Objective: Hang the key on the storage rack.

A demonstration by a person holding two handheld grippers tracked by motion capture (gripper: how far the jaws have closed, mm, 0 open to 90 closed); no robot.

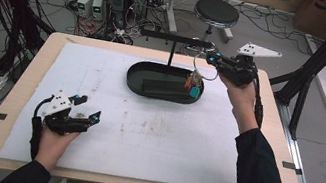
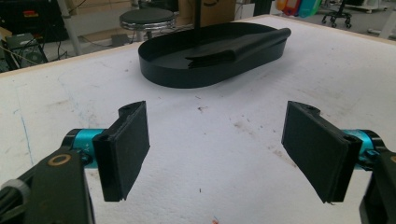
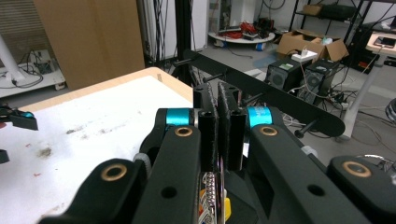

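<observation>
My right gripper [image 1: 212, 58] is raised over the right end of the black oval tray [image 1: 135, 79], jaws shut on a thin metal key ring [image 1: 198, 70]. A bunch of small coloured tags [image 1: 193, 87] hangs from the ring, just above the tray. In the right gripper view the pads [image 3: 208, 126] are pressed together, with a coil and coloured bits [image 3: 212, 198] below them. A black bar with pegs [image 3: 280, 100] stands right behind the jaws. My left gripper [image 1: 90, 108] rests on the white mat near the front left, open with nothing between its jaws [image 2: 224, 149].
The peg bar [image 1: 175, 38] stands on a post rising from the tray's far side. A flat black folded piece [image 2: 238, 46] lies inside the tray [image 2: 159, 74]. The white mat [image 1: 142, 138] covers the wooden table. A stool [image 1: 216, 12], computers and cables stand on the floor beyond.
</observation>
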